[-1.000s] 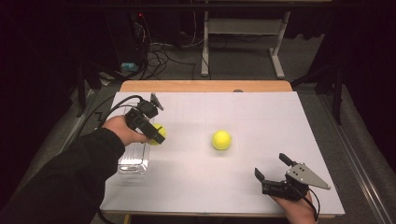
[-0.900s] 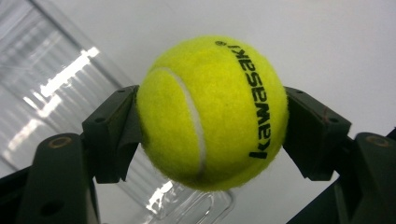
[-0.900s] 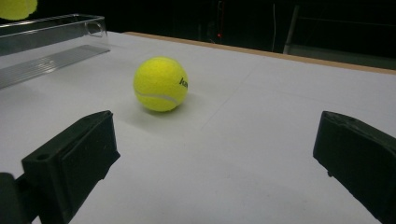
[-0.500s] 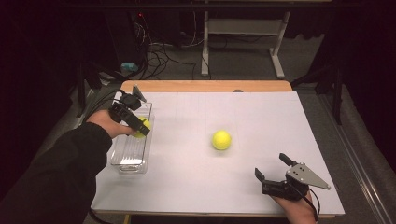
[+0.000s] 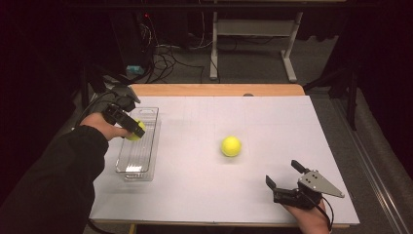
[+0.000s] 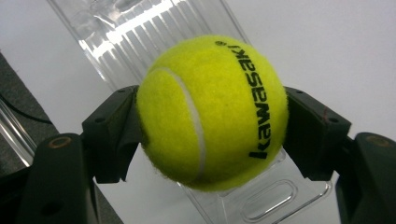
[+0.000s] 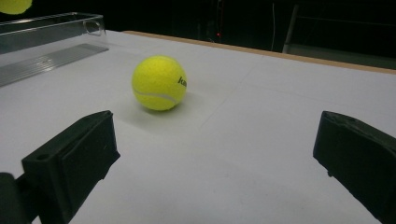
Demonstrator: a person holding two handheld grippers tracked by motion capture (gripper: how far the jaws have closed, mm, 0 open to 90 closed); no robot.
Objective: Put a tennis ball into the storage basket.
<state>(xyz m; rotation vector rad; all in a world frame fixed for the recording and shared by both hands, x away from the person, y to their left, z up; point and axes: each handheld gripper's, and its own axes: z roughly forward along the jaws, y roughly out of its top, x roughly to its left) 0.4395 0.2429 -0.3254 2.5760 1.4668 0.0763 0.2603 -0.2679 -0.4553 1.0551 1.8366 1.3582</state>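
High view: the left gripper [image 5: 130, 127] carries a yellow felt tennis ball [image 5: 136, 130] above the far half of a clear ribbed plastic tray [image 5: 132, 165] lying along the left edge of the white-covered counter [image 5: 195, 195]. Left gripper view: the fingers [image 6: 114, 135] are clamped on the ball's two sides, its black lettering turned to the camera, the tray beneath. A second yellow tennis ball [image 5: 231, 146] rests mid-counter, well apart from the tray. The right gripper [image 5: 285, 175] sits at the near right edge, fingers [image 7: 77, 158] spread wide and holding nothing, aimed at that ball.
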